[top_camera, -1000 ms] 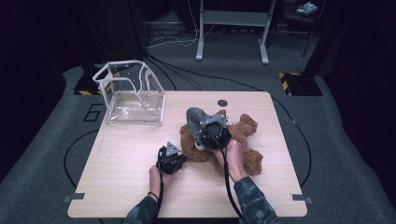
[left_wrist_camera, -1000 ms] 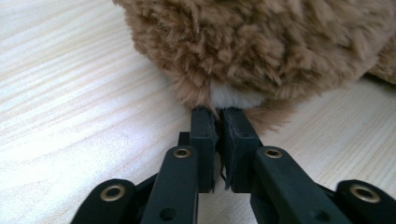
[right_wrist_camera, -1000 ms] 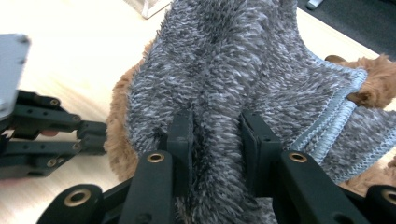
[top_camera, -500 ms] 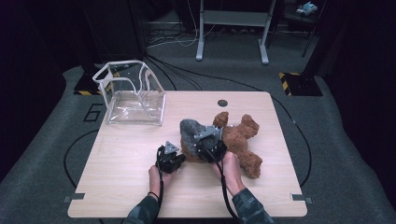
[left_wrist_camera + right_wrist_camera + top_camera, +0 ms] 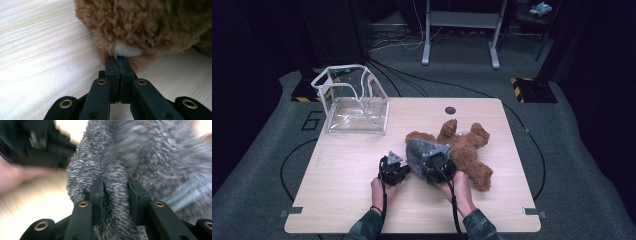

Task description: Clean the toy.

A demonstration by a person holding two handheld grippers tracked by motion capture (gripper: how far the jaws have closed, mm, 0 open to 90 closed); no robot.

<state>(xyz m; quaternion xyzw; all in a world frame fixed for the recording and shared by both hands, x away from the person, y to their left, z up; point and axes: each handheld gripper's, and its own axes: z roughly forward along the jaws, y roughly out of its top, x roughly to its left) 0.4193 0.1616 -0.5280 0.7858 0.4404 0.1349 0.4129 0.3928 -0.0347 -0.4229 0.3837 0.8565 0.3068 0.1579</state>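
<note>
Soft fuzzy garment going onto the teddy bear, both grippers engaged.

High view: teddy bear [image 5: 464, 150] lies right of table [image 5: 342, 200] centre; since a second ago your right gripper [image 5: 424, 167] has dragged the grey fleece [image 5: 417, 152] toward you and down.
Left gripper view: left gripper [image 5: 117, 60] is pressed together, pinching a tuft of bear fur. Light, floppy; grip seams.
Right gripper view: jaws clamp a fleece fold [image 5: 117, 190]; compressible, hold deep.
</note>
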